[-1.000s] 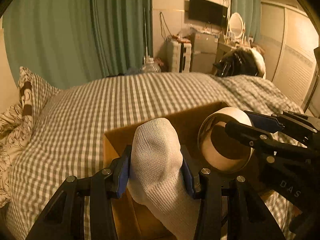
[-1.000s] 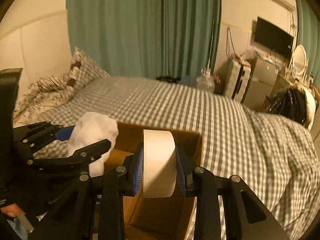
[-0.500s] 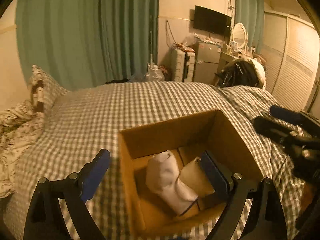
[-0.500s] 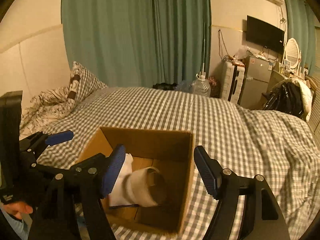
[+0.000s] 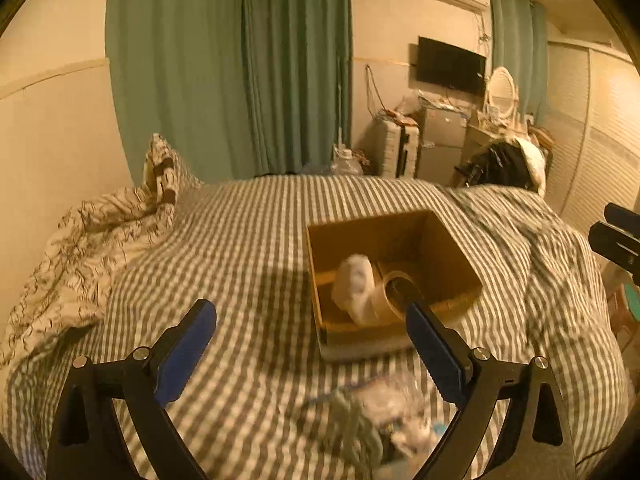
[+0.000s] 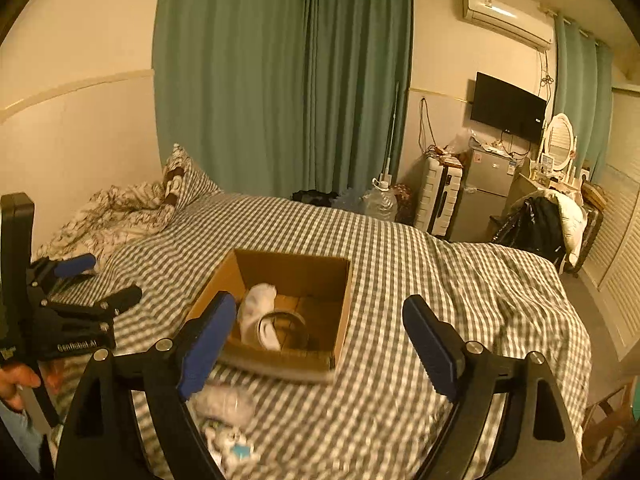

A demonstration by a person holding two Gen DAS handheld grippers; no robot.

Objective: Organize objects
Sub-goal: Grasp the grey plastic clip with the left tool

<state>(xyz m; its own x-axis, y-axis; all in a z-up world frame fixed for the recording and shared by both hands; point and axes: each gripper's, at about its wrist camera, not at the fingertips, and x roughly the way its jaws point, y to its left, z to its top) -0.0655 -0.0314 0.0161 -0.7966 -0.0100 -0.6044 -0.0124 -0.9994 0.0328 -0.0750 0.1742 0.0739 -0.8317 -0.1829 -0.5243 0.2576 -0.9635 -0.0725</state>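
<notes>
An open cardboard box (image 5: 448, 240) (image 6: 344, 304) sits on the checked bed. Inside it lie a white sock (image 5: 354, 280) (image 6: 258, 304) and a roll of tape (image 5: 396, 288) (image 6: 286, 326), side by side. My left gripper (image 5: 312, 336) is open and empty, held above the bed in front of the box. My right gripper (image 6: 320, 332) is open and empty, also pulled back from the box. The left gripper shows in the right wrist view (image 6: 92, 280) at the left. A blurred pile of small items (image 5: 376, 416) (image 6: 228, 420) lies on the bed close to me.
A rumpled patterned duvet and pillow (image 5: 100, 232) lie at the left of the bed (image 6: 460, 288). Green curtains (image 6: 280, 80), a suitcase, a small fridge (image 6: 480, 196) and a chair with a black bag (image 6: 532, 224) stand beyond the bed.
Both grippers opened and dropped the sock and the tape roll into the box, then drew back and up away from it.
</notes>
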